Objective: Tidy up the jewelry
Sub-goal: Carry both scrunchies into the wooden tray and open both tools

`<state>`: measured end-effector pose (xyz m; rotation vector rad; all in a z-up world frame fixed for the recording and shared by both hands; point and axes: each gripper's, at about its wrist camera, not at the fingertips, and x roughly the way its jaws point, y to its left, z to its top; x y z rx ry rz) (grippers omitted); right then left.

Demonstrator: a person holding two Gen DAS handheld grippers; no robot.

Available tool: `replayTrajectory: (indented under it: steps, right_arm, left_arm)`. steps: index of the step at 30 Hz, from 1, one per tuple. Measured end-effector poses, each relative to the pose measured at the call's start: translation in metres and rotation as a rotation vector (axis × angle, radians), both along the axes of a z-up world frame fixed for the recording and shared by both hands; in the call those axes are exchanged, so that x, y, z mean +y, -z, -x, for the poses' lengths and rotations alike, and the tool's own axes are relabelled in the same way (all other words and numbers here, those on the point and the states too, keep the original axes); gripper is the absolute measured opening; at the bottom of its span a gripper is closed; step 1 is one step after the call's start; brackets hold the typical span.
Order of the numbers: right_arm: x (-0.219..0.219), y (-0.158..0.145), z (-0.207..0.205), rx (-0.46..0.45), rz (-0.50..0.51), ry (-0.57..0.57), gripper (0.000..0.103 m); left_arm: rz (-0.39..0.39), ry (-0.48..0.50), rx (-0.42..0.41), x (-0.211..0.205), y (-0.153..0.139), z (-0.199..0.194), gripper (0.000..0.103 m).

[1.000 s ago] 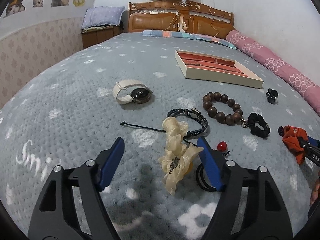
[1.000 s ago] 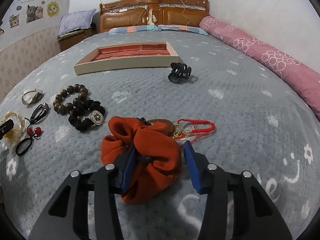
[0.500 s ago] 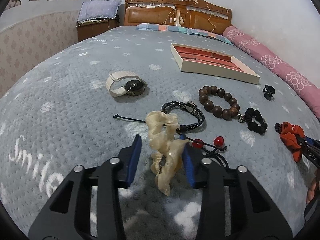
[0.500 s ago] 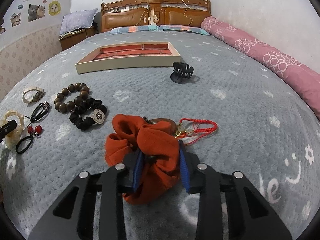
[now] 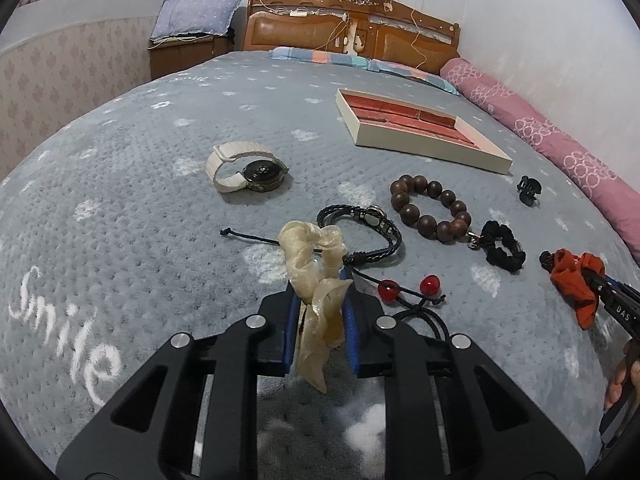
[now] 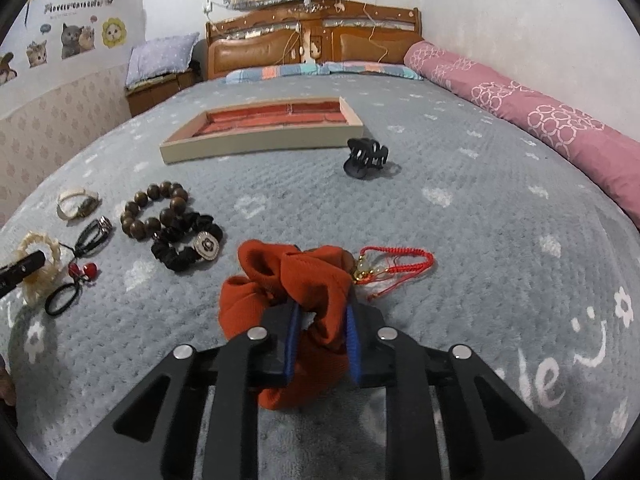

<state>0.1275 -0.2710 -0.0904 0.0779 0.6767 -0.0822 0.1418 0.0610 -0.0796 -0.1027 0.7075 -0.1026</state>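
Observation:
My left gripper is shut on a cream scrunchie and holds it just above the grey bedspread. My right gripper is shut on an orange scrunchie; it also shows in the left wrist view. A beige tray with a red lining lies further up the bed. A white-strap watch, a wooden bead bracelet, a black braided bracelet and a black scrunchie lie between the grippers and the tray.
A black hair tie with red beads lies right of my left gripper. A red cord bracelet lies beside the orange scrunchie. A black claw clip sits near the tray. A pink bolster lines the right edge.
Both grippers have shut: the left on the cream scrunchie, the right on the orange scrunchie. The left gripper has lifted its scrunchie slightly.

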Motion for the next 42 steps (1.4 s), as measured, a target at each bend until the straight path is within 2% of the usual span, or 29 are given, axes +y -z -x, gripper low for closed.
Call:
replayTrajectory:
  steps: [6, 12, 15, 19, 25, 28, 36, 39, 42]
  right_arm:
    - [-0.009, -0.014, 0.009, -0.071, -0.05, -0.008, 0.016]
    - [-0.015, -0.033, 0.0, -0.111, -0.075, -0.03, 0.015]
    - [-0.02, -0.044, -0.01, -0.126, -0.091, -0.045, 0.015]
    - [-0.021, -0.057, -0.036, -0.147, -0.106, -0.06, 0.015]
    - [-0.017, -0.079, -0.114, -0.187, -0.14, -0.074, 0.015]
    - [-0.013, -0.086, -0.159, -0.194, -0.159, -0.073, 0.015]
    - [0.007, -0.091, -0.293, -0.162, -0.109, -0.079, 0.015]
    - [0.011, -0.09, -0.338, -0.144, -0.079, -0.082, 0.015]
    - [0.013, -0.081, -0.377, -0.11, -0.047, -0.071, 0.015]
  left_arm:
    - [-0.021, 0.022, -0.006, -0.006, -0.005, 0.0, 0.016]
    - [-0.043, 0.053, -0.022, -0.014, -0.018, -0.008, 0.016]
    - [-0.037, 0.068, -0.044, -0.017, -0.034, -0.019, 0.016]
    - [-0.009, 0.094, -0.084, -0.026, -0.063, -0.054, 0.016]
    - [-0.032, 0.121, -0.151, -0.058, -0.1, -0.129, 0.016]
    - [-0.028, 0.145, -0.133, -0.078, -0.105, -0.182, 0.016]
    - [-0.045, 0.161, -0.036, -0.122, -0.082, -0.306, 0.016]
    - [-0.002, 0.153, 0.038, -0.132, -0.067, -0.355, 0.016]
    - [0.038, 0.138, 0.088, -0.134, -0.056, -0.384, 0.016]
